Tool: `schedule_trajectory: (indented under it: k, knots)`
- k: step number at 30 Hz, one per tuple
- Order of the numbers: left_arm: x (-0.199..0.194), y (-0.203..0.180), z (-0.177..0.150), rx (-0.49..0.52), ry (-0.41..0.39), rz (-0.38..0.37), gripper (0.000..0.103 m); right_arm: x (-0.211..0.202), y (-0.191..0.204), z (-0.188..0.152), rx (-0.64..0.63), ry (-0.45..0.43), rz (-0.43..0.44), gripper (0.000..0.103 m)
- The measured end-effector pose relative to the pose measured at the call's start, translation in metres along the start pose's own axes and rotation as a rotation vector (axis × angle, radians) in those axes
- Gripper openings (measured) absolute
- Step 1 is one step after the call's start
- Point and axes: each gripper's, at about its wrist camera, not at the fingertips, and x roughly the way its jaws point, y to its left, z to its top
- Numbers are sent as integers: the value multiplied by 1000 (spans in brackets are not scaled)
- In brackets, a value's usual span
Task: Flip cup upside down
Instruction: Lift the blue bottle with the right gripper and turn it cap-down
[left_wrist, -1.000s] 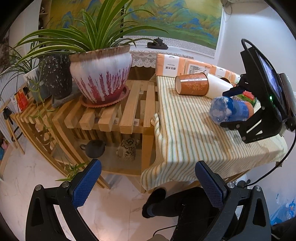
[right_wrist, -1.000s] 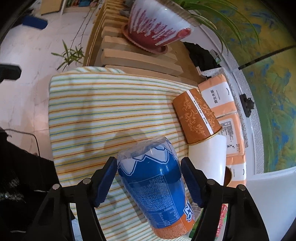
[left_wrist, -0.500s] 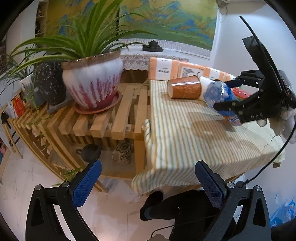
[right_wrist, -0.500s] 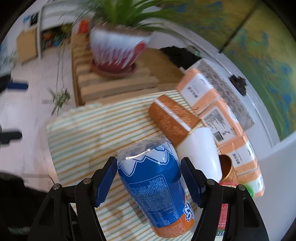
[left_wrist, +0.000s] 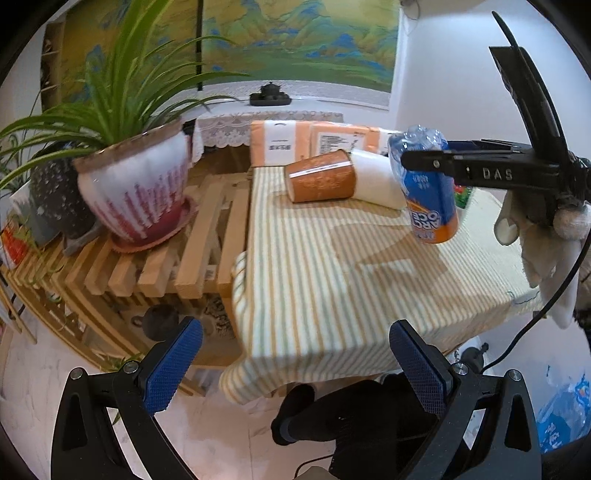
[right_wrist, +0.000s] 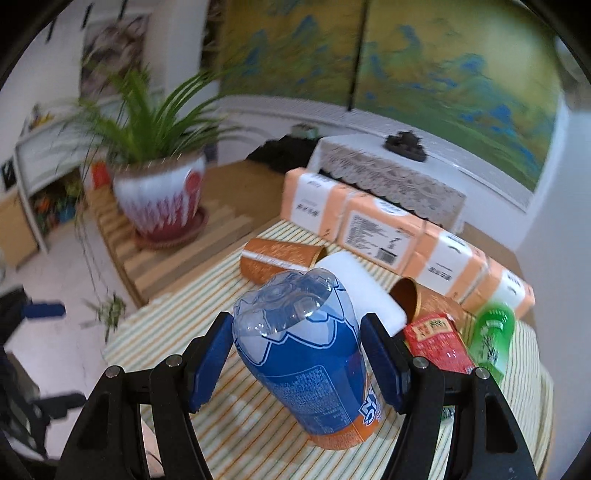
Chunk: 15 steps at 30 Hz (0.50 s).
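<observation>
The cup (right_wrist: 306, 354) is a clear plastic one with a blue and orange label. My right gripper (right_wrist: 297, 363) is shut on it and holds it nearly upside down, clear base up, orange rim just above the striped tablecloth (right_wrist: 177, 332). In the left wrist view the cup (left_wrist: 428, 192) hangs tilted over the table's right side in the right gripper (left_wrist: 424, 162). My left gripper (left_wrist: 291, 365) is open and empty, low in front of the table's near edge.
An orange paper cup (left_wrist: 321, 177) and a white cup (left_wrist: 376, 181) lie on their sides at the back of the table. Orange packs (left_wrist: 277, 142) line the far edge. A red carton (right_wrist: 437, 343) and green bottle (right_wrist: 493, 338) lie right. A potted plant (left_wrist: 136, 184) stands on a wooden rack left.
My right gripper has turned the cup from lying sideways to nearly upside down and lowered it toward the cloth. The left gripper has stayed open and drawn back slightly.
</observation>
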Motion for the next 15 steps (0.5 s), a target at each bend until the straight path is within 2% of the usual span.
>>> schedule_trajectory:
  k: [7,15]
  knots:
    - [4,-14,3,35,6,-20,102,-16,-15,-4,121,-79,-24,67]
    - [3,-22,4,49,5,-23,102,-17,-37,-14,314,-150,7,67]
